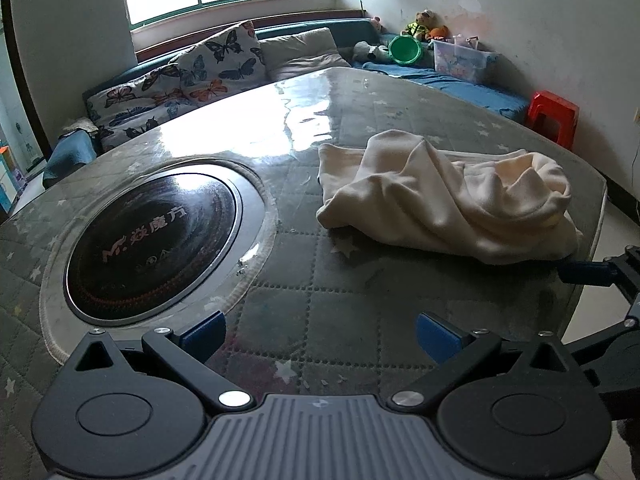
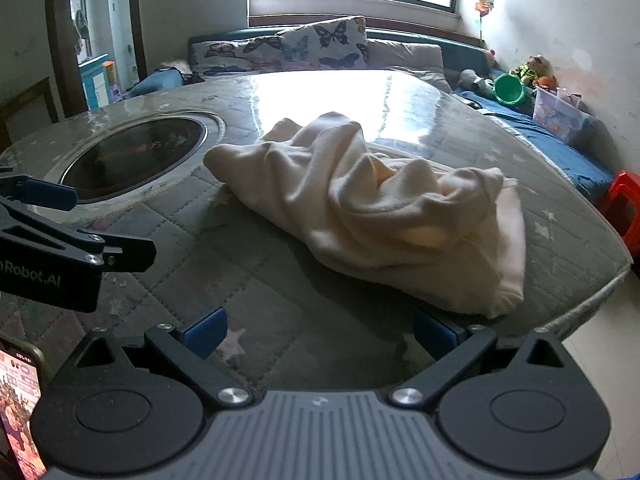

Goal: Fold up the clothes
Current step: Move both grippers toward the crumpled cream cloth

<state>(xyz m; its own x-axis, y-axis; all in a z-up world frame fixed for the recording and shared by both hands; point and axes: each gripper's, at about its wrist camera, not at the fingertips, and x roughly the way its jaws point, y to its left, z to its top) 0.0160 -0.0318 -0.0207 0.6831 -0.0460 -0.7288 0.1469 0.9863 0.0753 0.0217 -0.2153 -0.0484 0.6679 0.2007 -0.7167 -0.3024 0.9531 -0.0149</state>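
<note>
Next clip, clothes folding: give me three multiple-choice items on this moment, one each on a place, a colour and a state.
1. The crumpled cream fleece garment lies where?
A. on the quilted grey table cover
B. on the floor
C. on the red plastic stool

2. The gripper finger pads are:
A. red
B. blue
C. green

3. The left gripper and right gripper are:
A. both shut on cloth
B. one holding cloth
C. both open, empty

Key: A, the garment rests on the cover beside the round black inset cooktop; B, the pads show blue; C, both sets of jaws are spread with nothing between.
</note>
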